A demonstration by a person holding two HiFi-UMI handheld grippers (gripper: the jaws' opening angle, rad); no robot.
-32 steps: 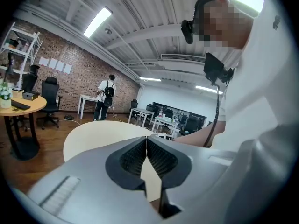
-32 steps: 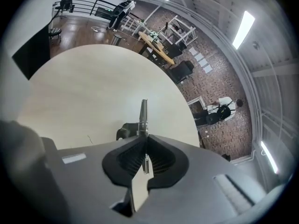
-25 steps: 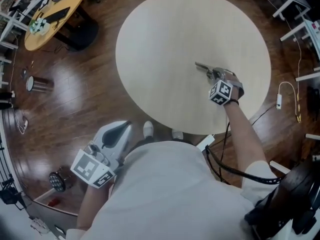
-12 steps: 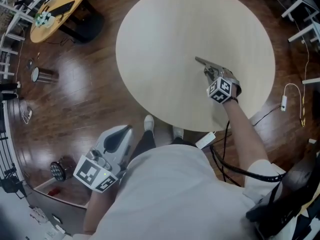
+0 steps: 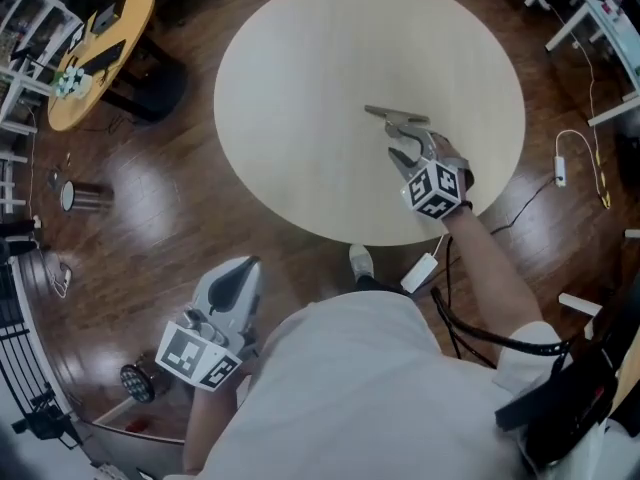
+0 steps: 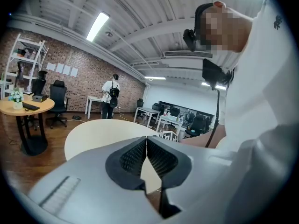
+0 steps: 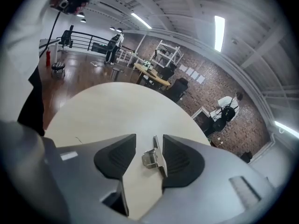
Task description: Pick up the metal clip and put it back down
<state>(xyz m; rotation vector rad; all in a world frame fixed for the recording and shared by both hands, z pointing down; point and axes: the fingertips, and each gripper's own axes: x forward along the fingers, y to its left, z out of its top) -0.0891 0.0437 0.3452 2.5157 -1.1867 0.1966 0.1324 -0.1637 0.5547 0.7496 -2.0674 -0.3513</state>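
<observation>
Right tool [image 5: 400, 143] jaws had just been opening, released to leave the metal clip [image 7: 153, 158] on the bench [image 5: 300, 88]. Clip sat between them, untouched, so put-down looked done. Left tool [image 6: 146, 146] clenched empty, idle off-bench.

Metal clip [image 5: 391, 116], near end perhaps behind right hand-held gripper [image 5: 405, 147]

Office, desks [image 6: 149, 112], swivel chairs [image 6: 58, 98], brick wall [image 6: 79, 80]
</observation>
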